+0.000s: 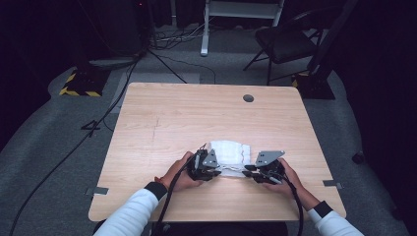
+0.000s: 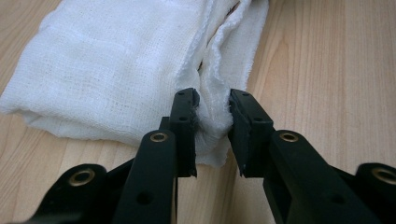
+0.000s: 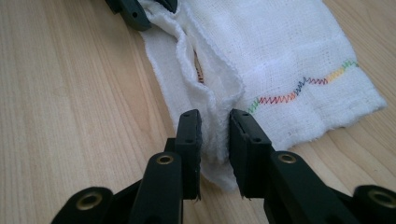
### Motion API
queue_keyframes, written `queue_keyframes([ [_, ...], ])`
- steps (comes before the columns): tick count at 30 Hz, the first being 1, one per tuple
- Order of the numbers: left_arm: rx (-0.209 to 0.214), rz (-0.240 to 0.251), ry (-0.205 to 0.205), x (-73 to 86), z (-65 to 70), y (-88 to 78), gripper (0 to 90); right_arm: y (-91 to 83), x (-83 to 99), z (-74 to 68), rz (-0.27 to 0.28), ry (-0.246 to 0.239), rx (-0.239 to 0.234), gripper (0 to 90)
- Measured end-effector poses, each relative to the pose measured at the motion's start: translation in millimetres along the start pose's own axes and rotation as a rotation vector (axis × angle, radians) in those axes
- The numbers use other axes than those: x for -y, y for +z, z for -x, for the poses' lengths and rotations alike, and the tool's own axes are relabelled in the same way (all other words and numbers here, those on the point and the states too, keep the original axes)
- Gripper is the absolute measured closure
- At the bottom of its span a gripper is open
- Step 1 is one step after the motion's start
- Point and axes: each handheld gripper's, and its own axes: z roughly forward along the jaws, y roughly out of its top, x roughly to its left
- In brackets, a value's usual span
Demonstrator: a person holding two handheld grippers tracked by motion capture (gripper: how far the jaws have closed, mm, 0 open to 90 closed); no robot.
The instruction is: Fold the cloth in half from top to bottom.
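my left gripper (image 2: 212, 123) grasps the near edge of the folded white gauze cloth (image 2: 116, 70) lying on the wooden table (image 1: 162, 113); my right gripper (image 3: 215, 140) clamps the same edge; lift both evenly, keeping layers together

A light wood-grain tabletop (image 1: 162, 118) with rounded corners stands on grey carpeted floor (image 1: 59, 147). Near its far edge sits a round grey cable grommet (image 1: 248, 98). Small grey tape strips (image 1: 97, 191) mark the floor at both sides of the table. Beyond it, the room falls away into darkness. A black folding chair (image 1: 282, 44) stands at the far right, and a white frame leg (image 1: 205, 27) rises near the middle. At the far left, a stand base edged with yellow-and-black hazard tape (image 1: 78, 88) rests on the carpet. Black cables (image 1: 83, 132) trail across the floor toward the dark background.
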Motion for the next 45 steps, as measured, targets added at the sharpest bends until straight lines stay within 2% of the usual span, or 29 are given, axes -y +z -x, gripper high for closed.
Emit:
queue_keyframes([
  [1, -0.006, 0.003, 0.012, 0.8, -0.4, 1.7, 74.5, 0.3, 0.3, 0.0, -0.002, -0.001, 0.005, 75.0],
  [2, -0.005, 0.007, 0.012, 1.3, -1.3, 3.2, 75.5, 2.6, -0.2, 0.6, -0.005, -0.013, 0.030, 75.8],
  [3, -0.005, 0.009, 0.010, 1.5, -2.4, 4.0, 75.5, 2.6, -0.2, 0.6, -0.005, -0.013, 0.030, 75.8],
  [7, -0.048, 0.011, 0.019, 0.6, -9.7, 7.9, 75.6, 7.8, -1.8, 7.2, -0.006, 0.000, 0.055, 75.9],
  [11, -0.071, 0.007, 0.001, -1.1, -23.5, 11.9, 74.7, 16.2, -7.2, 18.4, -0.001, 0.029, 0.080, 75.9],
  [13, -0.073, 0.010, -0.026, -1.7, -31.3, 13.5, 74.3, 17.9, -8.7, 20.6, -0.002, 0.027, 0.087, 75.9],
  [14, -0.077, 0.013, -0.027, -1.6, -33.4, 14.0, 71.8, 20.9, -11.5, 25.3, -0.007, 0.032, 0.101, 75.3],
  [15, -0.076, 0.014, -0.029, -1.2, -34.3, 14.3, 68.9, 21.3, -12.7, 27.8, -0.008, 0.047, 0.089, 74.0],
  [16, -0.062, 0.019, -0.044, -0.9, -34.2, 14.0, 68.9, 21.3, -12.7, 27.8, -0.008, 0.047, 0.089, 74.0],
  [17, -0.049, 0.014, -0.056, -1.9, -30.6, 12.8, 61.0, 20.0, -13.2, 29.8, -0.004, 0.062, 0.061, 69.9],
  [18, -0.049, 0.014, -0.056, -1.9, -30.6, 12.8, 56.5, 20.0, -13.2, 29.8, -0.004, 0.062, 0.061, 69.9],
  [19, -0.031, 0.003, -0.059, -3.1, -27.7, 11.2, 56.5, 18.9, -12.8, 29.0, -0.005, 0.061, 0.051, 69.5],
  [20, -0.021, -0.007, -0.056, -4.5, -26.2, 9.9, 47.3, 16.7, -12.8, 27.2, -0.006, 0.058, 0.041, 68.7],
  [21, -0.021, -0.014, -0.058, -5.1, -25.5, 8.8, 43.8, 13.7, -13.4, 24.7, -0.006, 0.050, 0.031, 68.0],
  [24, 0.003, -0.009, -0.095, -4.5, -24.6, 5.1, 36.7, 6.1, -14.2, 19.3, 0.003, 0.034, 0.018, 66.0],
  [27, 0.017, -0.026, -0.093, -3.4, -22.0, 0.4, 34.5, -0.7, -14.4, 16.2, 0.011, 0.034, 0.006, 65.2],
  [30, 0.012, -0.037, -0.078, -4.5, -20.0, -5.9, 34.0, -7.8, -15.9, 13.8, 0.023, 0.018, 0.020, 65.2],
  [34, -0.023, -0.006, -0.080, -5.6, -18.5, -18.0, 30.6, -14.0, -17.6, 14.1, 0.038, 0.018, 0.029, 62.8],
  [38, -0.053, -0.039, -0.066, -4.8, -17.4, -23.7, 28.6, -18.0, -18.6, 13.1, 0.038, 0.009, 0.055, 59.6],
  [42, -0.090, -0.038, -0.097, -0.8, -19.1, -32.6, 25.0, -24.1, -17.7, 11.2, 0.031, 0.003, 0.084, 52.5],
  [45, -0.099, -0.034, -0.112, 4.2, -18.8, -40.7, 24.0, -29.2, -14.9, 10.6, 0.026, 0.007, 0.104, 48.3],
])
